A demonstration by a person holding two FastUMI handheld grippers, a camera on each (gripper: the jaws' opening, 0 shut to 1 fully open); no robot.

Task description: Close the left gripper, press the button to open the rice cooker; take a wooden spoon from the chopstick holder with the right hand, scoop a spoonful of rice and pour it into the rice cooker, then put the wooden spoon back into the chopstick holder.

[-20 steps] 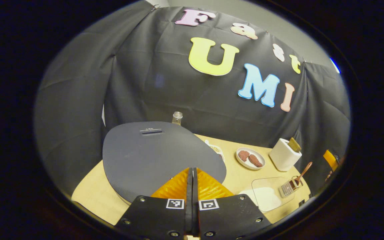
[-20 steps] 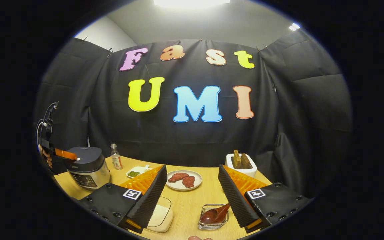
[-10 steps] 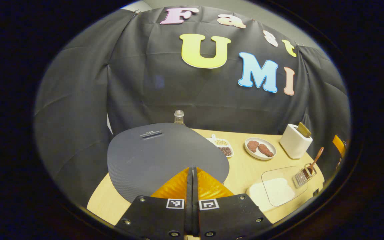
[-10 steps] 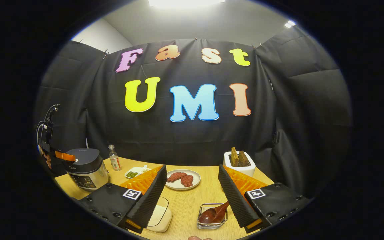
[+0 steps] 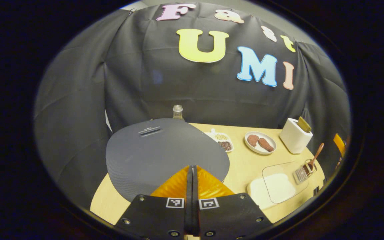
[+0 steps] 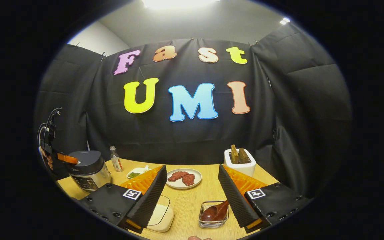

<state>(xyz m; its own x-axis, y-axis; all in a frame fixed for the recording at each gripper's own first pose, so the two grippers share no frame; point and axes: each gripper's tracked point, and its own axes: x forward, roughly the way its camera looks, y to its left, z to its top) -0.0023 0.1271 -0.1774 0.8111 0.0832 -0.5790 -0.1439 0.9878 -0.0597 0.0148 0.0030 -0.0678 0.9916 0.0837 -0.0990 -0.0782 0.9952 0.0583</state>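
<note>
Over the rice cooker (image 5: 165,153), at the bench's (image 6: 192,203) left end, the left claw (image 5: 192,173) is clenched, fingers pressed together above the closed dark lid. Right claw (image 6: 192,186) hangs released, fingers wide apart, just above the wire chopstick holder (image 6: 213,218), where the wooden spoon (image 6: 213,212) rests. A rice container (image 6: 160,216) sits just left of the holder.

bright ceiling light (image 6: 178,2) glares overhead, the cloth stays dim, and fisheye bending warps the edges.
</note>
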